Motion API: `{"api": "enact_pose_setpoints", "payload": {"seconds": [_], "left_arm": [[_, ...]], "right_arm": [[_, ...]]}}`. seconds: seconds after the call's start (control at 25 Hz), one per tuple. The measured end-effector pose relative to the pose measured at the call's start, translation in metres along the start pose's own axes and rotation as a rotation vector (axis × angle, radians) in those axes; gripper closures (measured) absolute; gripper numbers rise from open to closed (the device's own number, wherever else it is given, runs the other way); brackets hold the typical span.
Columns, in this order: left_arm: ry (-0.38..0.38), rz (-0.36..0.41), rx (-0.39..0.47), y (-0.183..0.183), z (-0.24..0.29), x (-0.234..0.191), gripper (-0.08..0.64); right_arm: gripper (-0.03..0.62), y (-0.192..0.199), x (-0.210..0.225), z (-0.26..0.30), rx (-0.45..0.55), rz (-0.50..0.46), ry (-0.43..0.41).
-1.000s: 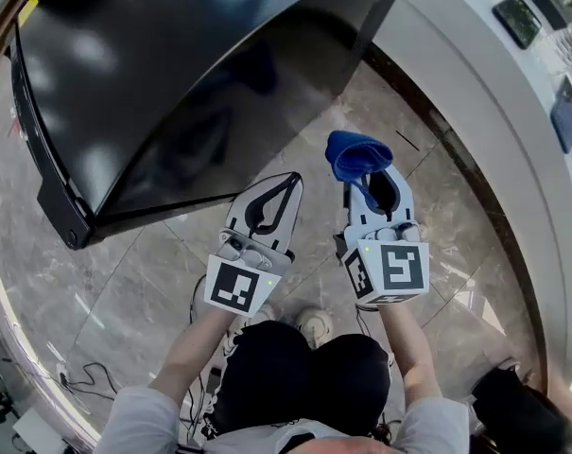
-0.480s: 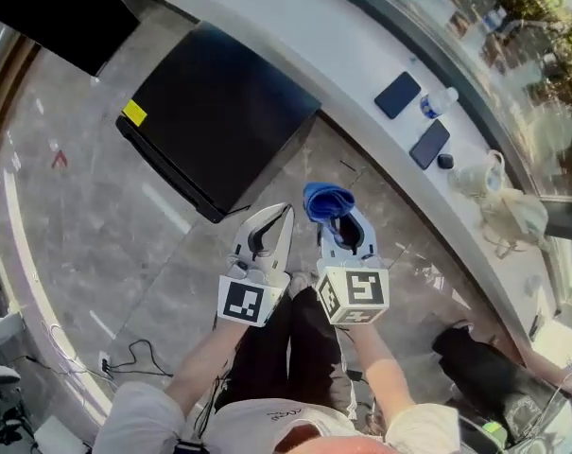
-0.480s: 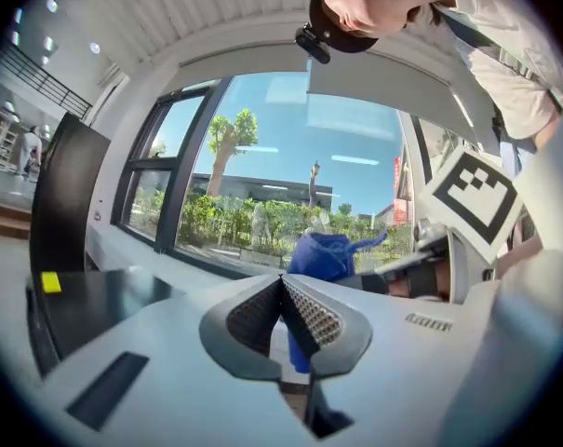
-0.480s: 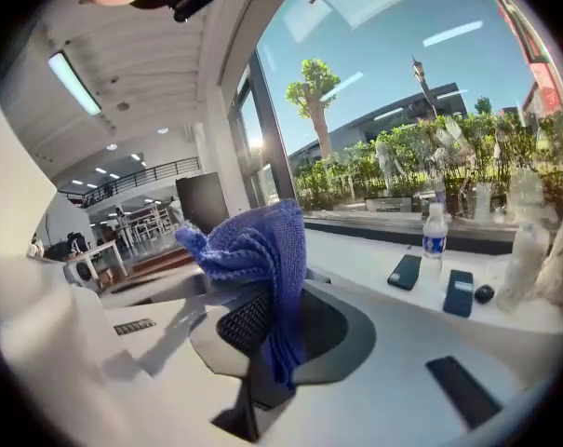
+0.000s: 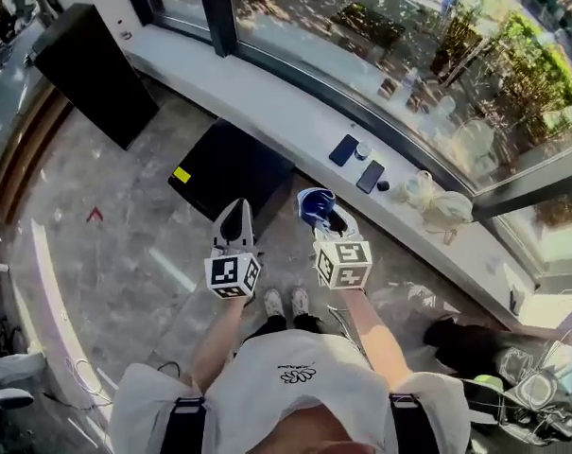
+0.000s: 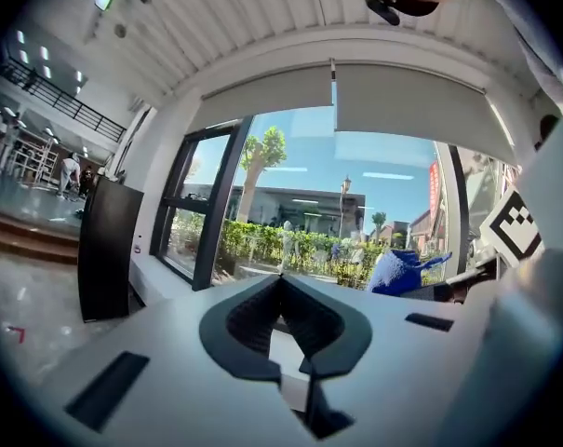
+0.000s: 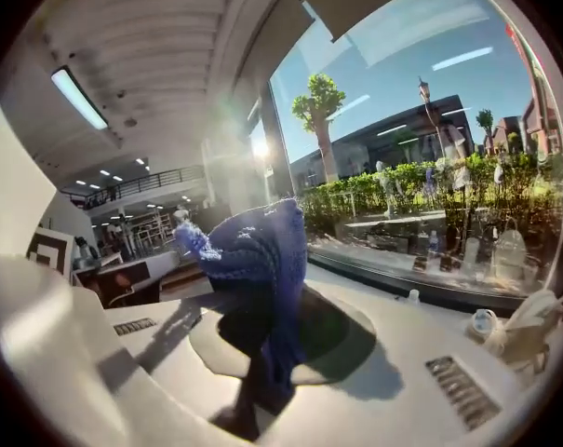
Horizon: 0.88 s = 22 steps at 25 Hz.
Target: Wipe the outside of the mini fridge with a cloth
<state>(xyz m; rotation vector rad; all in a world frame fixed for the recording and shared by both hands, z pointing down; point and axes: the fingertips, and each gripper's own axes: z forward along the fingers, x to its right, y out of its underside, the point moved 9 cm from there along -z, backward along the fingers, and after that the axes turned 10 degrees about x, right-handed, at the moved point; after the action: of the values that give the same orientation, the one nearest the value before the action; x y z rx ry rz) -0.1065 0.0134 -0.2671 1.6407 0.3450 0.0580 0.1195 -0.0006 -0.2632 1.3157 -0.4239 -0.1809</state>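
Cloth [image 7: 255,250] clamped in right gripper [image 5: 326,218]

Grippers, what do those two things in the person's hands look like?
The left gripper and right gripper are both white and taper like beaks, with black ribbed pads inside. Each has a white cube at the back, printed with black square markers. The person wears short pale sleeves.
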Motion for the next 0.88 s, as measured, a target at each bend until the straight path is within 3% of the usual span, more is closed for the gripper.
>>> {"api": "enact_pose_setpoints", "payload": {"seconds": [0.24, 0.48, 0.88], "left_arm": [[0.07, 0.026, 0.014, -0.013, -0.019, 0.021, 0.555], [0.149, 0.064, 0.036, -0.021, -0.023, 0.041, 0.555], [0.15, 0.062, 0.059, -0.028, -0.033, 0.04, 0.555]], "right_arm": [[0.52, -0.02, -0.012, -0.039, 0.043, -0.006, -0.061], [0.52, -0.027, -0.014, -0.055, 0.096, 0.029, -0.04], [0.52, -0.028, -0.021, -0.064, 0.105, 0.001, -0.033]]}}
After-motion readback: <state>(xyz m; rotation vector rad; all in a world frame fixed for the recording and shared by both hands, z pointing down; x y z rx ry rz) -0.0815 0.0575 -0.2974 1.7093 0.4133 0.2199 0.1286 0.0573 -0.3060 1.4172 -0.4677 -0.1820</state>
